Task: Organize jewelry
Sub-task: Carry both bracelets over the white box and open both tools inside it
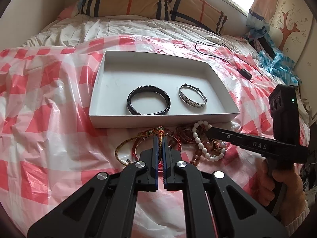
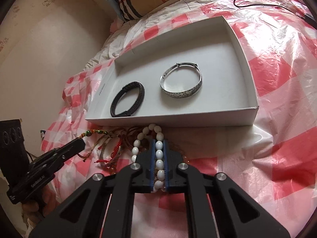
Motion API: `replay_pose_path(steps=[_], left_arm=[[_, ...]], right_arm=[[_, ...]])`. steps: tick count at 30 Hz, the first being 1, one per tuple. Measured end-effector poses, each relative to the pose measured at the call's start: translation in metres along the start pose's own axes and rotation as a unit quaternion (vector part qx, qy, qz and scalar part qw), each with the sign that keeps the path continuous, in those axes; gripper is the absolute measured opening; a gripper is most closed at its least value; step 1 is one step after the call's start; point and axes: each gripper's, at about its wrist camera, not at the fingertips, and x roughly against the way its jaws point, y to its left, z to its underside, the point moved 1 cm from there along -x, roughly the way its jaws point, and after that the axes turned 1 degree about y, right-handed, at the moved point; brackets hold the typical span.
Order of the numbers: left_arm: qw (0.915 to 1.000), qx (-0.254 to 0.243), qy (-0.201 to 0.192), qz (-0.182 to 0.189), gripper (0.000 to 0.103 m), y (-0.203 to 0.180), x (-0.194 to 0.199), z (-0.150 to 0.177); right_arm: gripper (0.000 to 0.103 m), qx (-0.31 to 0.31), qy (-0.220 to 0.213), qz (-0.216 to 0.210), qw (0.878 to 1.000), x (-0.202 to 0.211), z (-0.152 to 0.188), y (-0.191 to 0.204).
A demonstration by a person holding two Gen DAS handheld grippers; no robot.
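A white shallow box [image 1: 158, 122] lies on the bed and holds a black braided bracelet [image 1: 129, 104] and a silver bangle [image 1: 193, 104]. In front of it is a tangle of jewelry [image 1: 184, 135]. My left gripper [image 1: 160, 137] is shut on a yellow-and-red woven cord bracelet [image 1: 118, 148] at the left of the tangle. My right gripper [image 2: 159, 140] is shut on a white bead bracelet [image 2: 136, 143], with several beads lined up between its pads. In the left wrist view the right gripper [image 1: 210, 130] reaches in from the right, held by a hand [image 1: 277, 182]. The box [image 2: 178, 122] sits just beyond both grippers.
A red-and-white checked plastic sheet [image 1: 49, 99] covers the bed. A plaid pillow [image 1: 148, 0] lies at the head. A black cable with an adapter [image 1: 245, 73] trails right of the box. A wall [image 2: 39, 49] runs along the left.
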Motion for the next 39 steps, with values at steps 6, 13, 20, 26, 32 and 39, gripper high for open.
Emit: replay_pose_path(steps=[6, 13, 20, 26, 32, 39], left_arm=[[1.0, 0.002, -0.002, 0.001, 0.003, 0.0, 0.001, -0.001], [0.9999, 0.0, -0.016, 0.001, 0.003, -0.002, 0.005, -0.002], [0.9973, -0.029, -0.059, -0.033, 0.003, -0.015, 0.019, -0.005], [0.9948, -0.046, -0.078, -0.047, 0.003, -0.02, 0.027, -0.006], [0.9937, -0.043, -0.094, -0.044, 0.003, -0.02, 0.034, -0.009], [0.9952, 0.005, -0.098, 0.003, 0.003, -0.002, 0.043, -0.015]], right_arm=[[0.008, -0.014, -0.035, -0.055, 0.998, 0.021, -0.005, -0.001], [0.008, 0.004, -0.07, -0.105, 0.992, 0.038, -0.007, 0.014], [0.008, 0.017, -0.087, -0.132, 0.987, 0.049, -0.006, 0.022], [0.008, 0.017, -0.094, -0.144, 0.985, 0.052, -0.006, 0.024], [0.008, 0.018, -0.096, -0.148, 0.984, 0.053, -0.006, 0.024], [0.008, 0.017, -0.1, -0.149, 0.984, 0.056, -0.007, 0.023]])
